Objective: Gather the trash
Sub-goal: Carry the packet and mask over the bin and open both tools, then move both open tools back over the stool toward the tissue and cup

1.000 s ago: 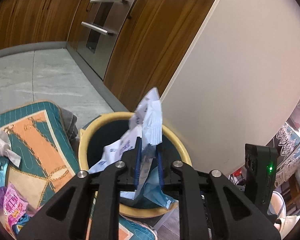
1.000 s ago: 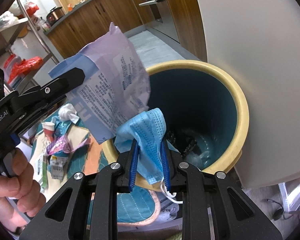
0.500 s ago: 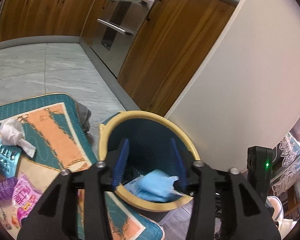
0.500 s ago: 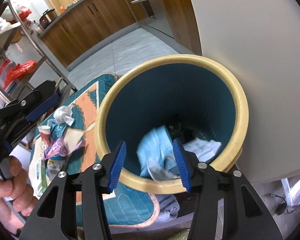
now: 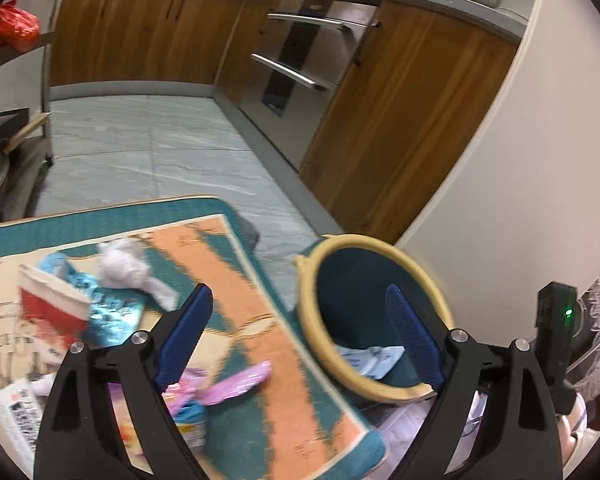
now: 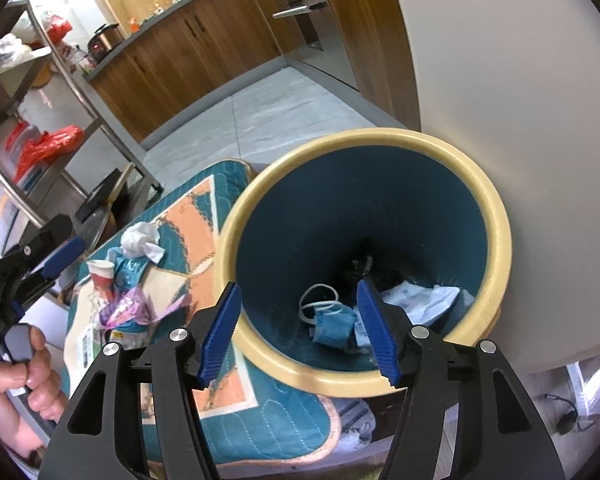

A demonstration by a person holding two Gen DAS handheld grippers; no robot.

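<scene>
A: Trash status: blue face mask (image 6: 334, 326) and white printed paper wrapper (image 6: 422, 300) lie at bottom of the yellow-rimmed teal bin (image 6: 496, 248). More litter on the teal-and-orange mat (image 5: 236, 264).

B: Jaws?

A: My right gripper (image 6: 300, 330) hangs over the bin, jaws opening, nothing between. My left gripper (image 5: 296, 332): opening wide, empty, w/ bin rim between the tips.

Mat (image 6: 204, 236) w/ tissue (image 6: 140, 240), cup (image 6: 101, 276), wrappers (image 6: 132, 308).
</scene>
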